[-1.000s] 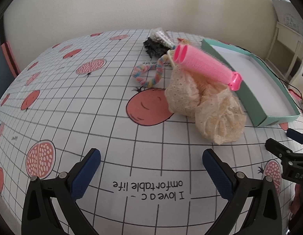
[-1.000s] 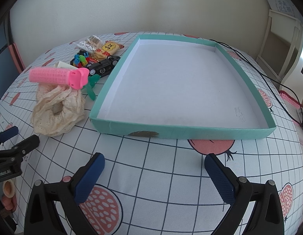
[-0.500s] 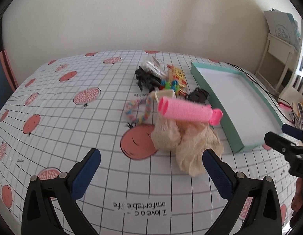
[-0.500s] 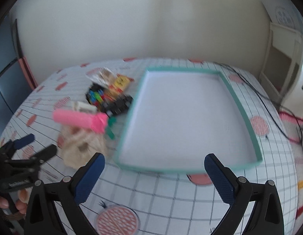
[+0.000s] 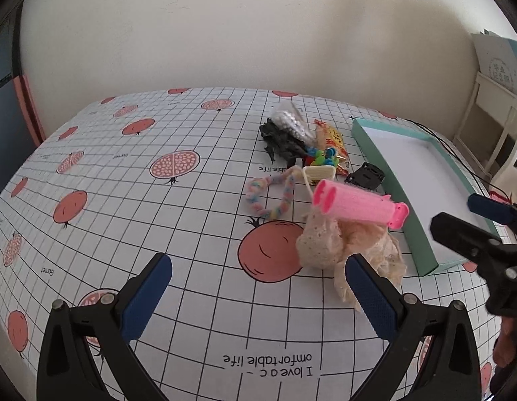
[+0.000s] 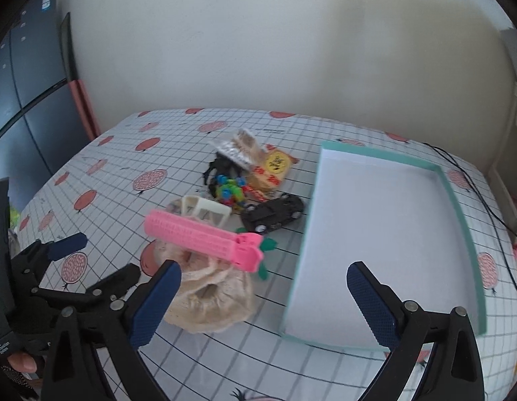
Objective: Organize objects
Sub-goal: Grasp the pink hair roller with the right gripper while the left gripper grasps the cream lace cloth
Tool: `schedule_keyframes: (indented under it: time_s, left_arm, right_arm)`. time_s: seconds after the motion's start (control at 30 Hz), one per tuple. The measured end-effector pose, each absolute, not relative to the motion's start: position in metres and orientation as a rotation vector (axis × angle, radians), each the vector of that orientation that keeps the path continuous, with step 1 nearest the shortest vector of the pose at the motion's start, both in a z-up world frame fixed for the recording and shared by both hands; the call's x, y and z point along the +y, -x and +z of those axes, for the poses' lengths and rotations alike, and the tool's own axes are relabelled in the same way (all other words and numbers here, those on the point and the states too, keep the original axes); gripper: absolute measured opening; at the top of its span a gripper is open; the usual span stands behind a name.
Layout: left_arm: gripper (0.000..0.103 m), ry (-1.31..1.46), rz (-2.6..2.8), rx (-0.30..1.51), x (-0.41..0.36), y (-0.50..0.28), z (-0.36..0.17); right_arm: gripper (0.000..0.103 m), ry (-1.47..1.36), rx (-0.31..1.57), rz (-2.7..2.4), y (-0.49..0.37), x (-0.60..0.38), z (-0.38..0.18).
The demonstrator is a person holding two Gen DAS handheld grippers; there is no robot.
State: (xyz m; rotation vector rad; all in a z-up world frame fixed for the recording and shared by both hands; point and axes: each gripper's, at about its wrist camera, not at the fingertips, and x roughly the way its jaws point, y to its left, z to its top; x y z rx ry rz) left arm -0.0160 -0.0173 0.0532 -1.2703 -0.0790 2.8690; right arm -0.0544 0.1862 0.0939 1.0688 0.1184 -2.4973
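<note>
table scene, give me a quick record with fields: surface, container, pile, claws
surface: gridded tablecloth with fruit prints
container: teal tray, nothing in it
pile: beside the tray; pink hair roller on top of cream lace scrunchie, black toy car, snack packet, pastel hair tie
claws: left claw and right claw open, holding nothing

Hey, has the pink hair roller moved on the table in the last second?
No. The pink hair roller lies on the cream lace scrunchie, beside the teal tray, just as before. Only the cameras have pulled back.
</note>
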Motion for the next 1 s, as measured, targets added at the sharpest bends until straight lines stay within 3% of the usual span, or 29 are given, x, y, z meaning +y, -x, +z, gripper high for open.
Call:
schedule_keyframes:
  time_s: [0.63, 1.0]
  left_arm:
    - [0.103, 1.297, 2.802, -0.063, -0.006, 0.038, 0.027]
    - [0.102, 1.275, 2.785, -0.092, -0.004, 0.049, 0.027]
  right_arm:
    - [0.082, -1.079, 0.388, -2.301, 0.084, 0.135, 0.068]
    - [0.070, -1.118, 0.361, -2.237, 0.100, 0.129, 0.063]
